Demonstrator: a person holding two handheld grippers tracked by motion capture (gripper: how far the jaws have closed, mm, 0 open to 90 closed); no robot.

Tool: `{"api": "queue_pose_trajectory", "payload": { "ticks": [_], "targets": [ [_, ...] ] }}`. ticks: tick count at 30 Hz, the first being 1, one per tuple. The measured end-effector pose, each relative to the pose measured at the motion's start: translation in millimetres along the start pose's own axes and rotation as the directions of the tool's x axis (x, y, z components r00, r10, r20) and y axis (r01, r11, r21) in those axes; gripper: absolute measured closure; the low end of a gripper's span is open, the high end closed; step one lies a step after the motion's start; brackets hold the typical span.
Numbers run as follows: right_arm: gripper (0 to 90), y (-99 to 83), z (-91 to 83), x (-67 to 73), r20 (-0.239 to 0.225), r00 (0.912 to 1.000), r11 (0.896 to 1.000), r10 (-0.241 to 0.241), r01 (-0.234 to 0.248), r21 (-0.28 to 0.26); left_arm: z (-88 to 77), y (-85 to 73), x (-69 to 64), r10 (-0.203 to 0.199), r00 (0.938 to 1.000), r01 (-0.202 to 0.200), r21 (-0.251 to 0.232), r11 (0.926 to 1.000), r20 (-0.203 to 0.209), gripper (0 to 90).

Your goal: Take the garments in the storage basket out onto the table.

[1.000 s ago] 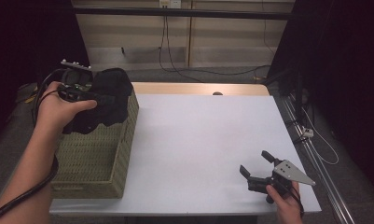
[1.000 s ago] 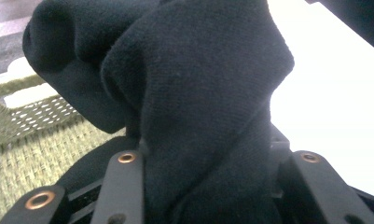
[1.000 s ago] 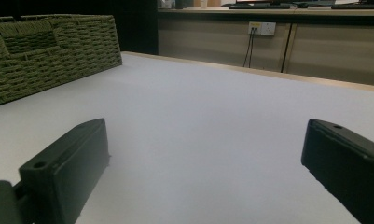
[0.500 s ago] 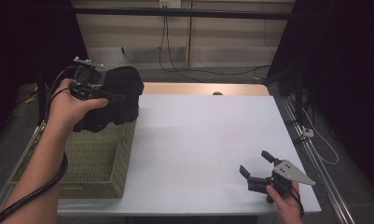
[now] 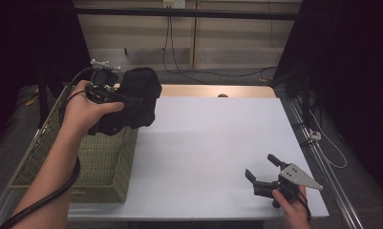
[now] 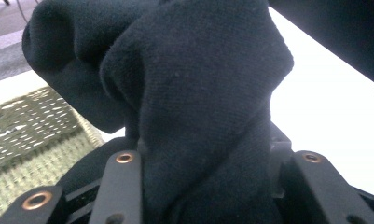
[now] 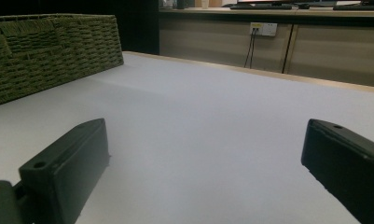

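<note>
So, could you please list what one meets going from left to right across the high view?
Green woven wicker basket → bunched black cloth held in the left gripper → bare white tabletop → open right gripper.

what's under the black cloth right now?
The black cloth, gripped by the left gripper, hangs over the woven basket's right rim and the white table's edge. The cloth and hand hide the basket's far inside; the near part looks empty.
</note>
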State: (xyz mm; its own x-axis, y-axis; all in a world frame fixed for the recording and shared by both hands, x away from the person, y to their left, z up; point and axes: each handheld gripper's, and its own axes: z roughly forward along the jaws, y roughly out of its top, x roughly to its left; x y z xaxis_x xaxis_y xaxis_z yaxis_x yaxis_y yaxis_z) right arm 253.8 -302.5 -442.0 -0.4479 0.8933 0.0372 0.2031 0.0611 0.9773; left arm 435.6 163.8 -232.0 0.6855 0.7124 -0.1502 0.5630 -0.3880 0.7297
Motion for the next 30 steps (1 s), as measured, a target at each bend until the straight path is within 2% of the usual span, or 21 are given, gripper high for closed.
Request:
{"api": "queue_pose_trajectory", "payload": {
  "ticks": [4, 5, 8, 11, 13, 14, 24, 28, 29, 30],
  "targets": [
    [0.1, 0.0, 0.0, 0.2, 0.0, 1.0, 1.0, -0.006, 0.006, -0.001, 5.3, 0.9, -5.0, 0.017, 0.9998, -0.017, -0.001, 0.9999, 0.012, 55.1],
    [0.1, 0.1, 0.1, 0.2, -0.001, 1.0, 1.0, -0.005, 0.005, -0.001, 6.6, 0.9, -7.2, 0.005, 0.9998, -0.005, 0.0, 1.0, 0.017, 55.1],
    [0.1, 0.0, 0.1, 0.1, -0.001, 1.0, 1.0, -0.004, 0.004, -0.001, 9.6, 1.3, -10.8, 0.021, 0.9995, -0.021, -0.002, 0.9998, 0.025, 55.0],
    [0.1, 0.1, 0.0, 0.0, -0.001, 1.0, 1.0, -0.005, 0.005, -0.002, 13.5, 0.9, -15.9, 0.011, 0.9994, -0.011, -0.011, 0.9999, 0.034, 54.8],
    [0.1, 0.1, -0.1, 0.0, 0.0, 1.0, 1.0, -0.005, 0.005, -0.002, 15.5, 1.0, -16.8, 0.035, 0.9987, -0.035, -0.002, 0.9994, 0.037, 54.7],
    [0.1, 0.1, -0.1, 0.1, -0.001, 1.0, 1.0, -0.005, 0.005, -0.002, 16.8, 0.4, -18.6, 0.021, 0.9989, -0.02, -0.004, 0.9998, 0.043, 54.7],
    [0.1, 0.2, 0.2, 0.1, -0.002, 0.9999, 1.0, -0.01, 0.01, -0.006, 27.8, -0.9, -29.6, 0.048, 0.9962, -0.047, -0.017, 0.9987, 0.073, 54.4],
    [0.1, 0.1, 0.4, 0.1, -0.003, 0.9999, 1.0, -0.013, 0.013, -0.006, 31.9, -1.9, -35.7, 0.038, 0.9959, -0.036, -0.023, 0.9991, 0.083, 54.4],
    [0.1, 0.1, 0.4, 0.1, -0.004, 0.9999, 1.0, -0.013, 0.013, -0.006, 32.9, -1.9, -36.0, 0.05, 0.9947, -0.049, -0.013, 0.9987, 0.09, 54.4],
    [0.1, 0.1, 0.4, 0.1, -0.004, 0.9999, 1.0, -0.013, 0.013, -0.006, 34.4, -2.2, -37.7, 0.043, 0.9948, -0.042, -0.009, 0.9991, 0.092, 54.4]
  ]
}}
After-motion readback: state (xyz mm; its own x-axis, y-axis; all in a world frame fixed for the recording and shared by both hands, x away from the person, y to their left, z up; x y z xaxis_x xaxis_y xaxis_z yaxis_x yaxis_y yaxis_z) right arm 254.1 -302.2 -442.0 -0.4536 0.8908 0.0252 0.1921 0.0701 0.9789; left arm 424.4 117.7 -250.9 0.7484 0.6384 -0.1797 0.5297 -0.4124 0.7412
